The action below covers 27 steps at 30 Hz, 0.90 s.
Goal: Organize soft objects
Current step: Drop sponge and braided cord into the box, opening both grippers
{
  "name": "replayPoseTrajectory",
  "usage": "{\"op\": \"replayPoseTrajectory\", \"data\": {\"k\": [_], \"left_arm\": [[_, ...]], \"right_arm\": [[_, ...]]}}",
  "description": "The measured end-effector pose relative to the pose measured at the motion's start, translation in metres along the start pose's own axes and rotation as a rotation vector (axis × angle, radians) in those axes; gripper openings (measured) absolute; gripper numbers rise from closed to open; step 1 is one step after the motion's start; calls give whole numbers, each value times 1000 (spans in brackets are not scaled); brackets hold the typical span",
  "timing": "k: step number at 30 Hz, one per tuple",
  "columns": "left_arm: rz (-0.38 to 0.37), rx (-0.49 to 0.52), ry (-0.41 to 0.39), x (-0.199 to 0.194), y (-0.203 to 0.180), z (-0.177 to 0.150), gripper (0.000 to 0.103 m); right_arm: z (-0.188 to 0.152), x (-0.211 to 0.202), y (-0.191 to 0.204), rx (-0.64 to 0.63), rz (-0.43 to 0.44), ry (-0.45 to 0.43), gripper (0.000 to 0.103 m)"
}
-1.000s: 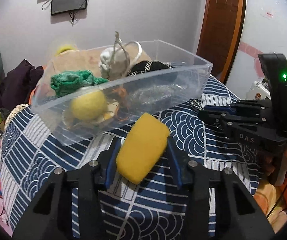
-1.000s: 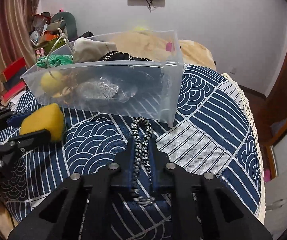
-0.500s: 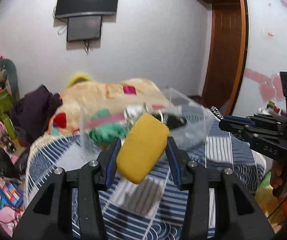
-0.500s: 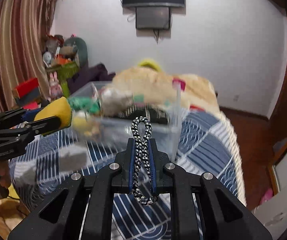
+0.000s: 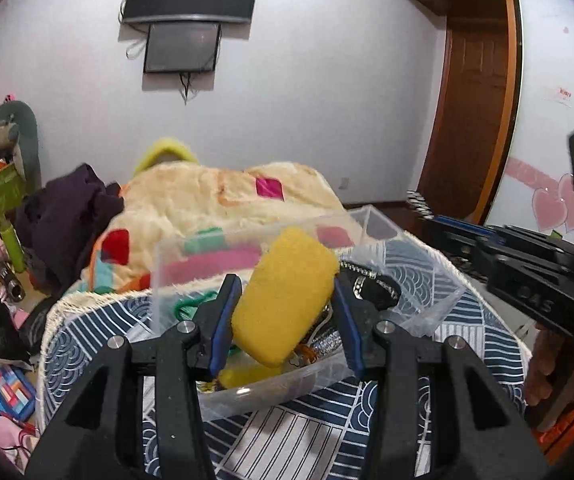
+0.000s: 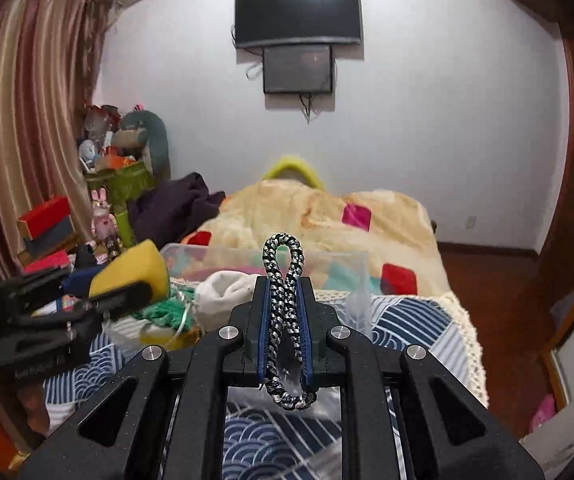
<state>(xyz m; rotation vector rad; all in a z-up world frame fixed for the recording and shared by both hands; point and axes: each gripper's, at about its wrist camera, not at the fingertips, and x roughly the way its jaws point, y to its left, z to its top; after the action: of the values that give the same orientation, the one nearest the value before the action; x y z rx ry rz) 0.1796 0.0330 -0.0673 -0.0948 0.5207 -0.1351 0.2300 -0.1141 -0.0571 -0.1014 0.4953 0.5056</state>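
My left gripper (image 5: pixel 285 292) is shut on a yellow sponge (image 5: pixel 285 294) and holds it above the clear plastic bin (image 5: pixel 427 312). The sponge also shows at the left of the right wrist view (image 6: pixel 135 270). My right gripper (image 6: pixel 283 300) is shut on a black-and-white braided cord (image 6: pixel 283 280), held up over the bin's near right side (image 6: pixel 351 264). The bin holds a green cloth (image 6: pixel 163 308), a white cloth (image 6: pixel 223 292) and a dark patterned item (image 5: pixel 371 286).
The bin stands on a table with a blue-and-white wave-pattern cloth (image 5: pixel 479 332). Behind it lies a bed with a cream patchwork blanket (image 6: pixel 327 216) and dark clothes (image 6: pixel 175 208). Cluttered shelves and toys (image 6: pixel 119 152) stand at the left. A wooden door (image 5: pixel 471 120) is at the right.
Both grippers have risen from the tablecloth with their loads, from in front of the bin to above it. The sponge and cord stay gripped.
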Motion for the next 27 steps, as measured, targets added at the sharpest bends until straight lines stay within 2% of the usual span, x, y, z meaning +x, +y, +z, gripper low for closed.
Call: {"op": "replayPoseTrajectory", "data": {"k": [4,9,11,12,14,16,18,27], "left_arm": [[-15,11,50,18,-4,-5,45],[-7,50,83,30,-13,-12,46],[4,71,85,30,-17,-15,54],[9,75,87,30,-17,-15,55],[15,70,88,27,-17,-18,61],[6,53,91,23,-14,-20,66],[-1,39,85,15,-12,-20,67],[26,47,-22,-42,-14,-5,73]], "right_arm": [[-6,30,-2,18,-1,89,12],[-19,42,6,3,9,154,15],[-21,42,8,-22,13,170,26],[-23,41,11,-36,9,172,36],[-23,37,11,-44,-9,167,40],[-22,31,9,-38,-6,165,49],[-21,25,6,-26,-4,151,54],[-5,-34,-1,-4,-7,25,57]]}}
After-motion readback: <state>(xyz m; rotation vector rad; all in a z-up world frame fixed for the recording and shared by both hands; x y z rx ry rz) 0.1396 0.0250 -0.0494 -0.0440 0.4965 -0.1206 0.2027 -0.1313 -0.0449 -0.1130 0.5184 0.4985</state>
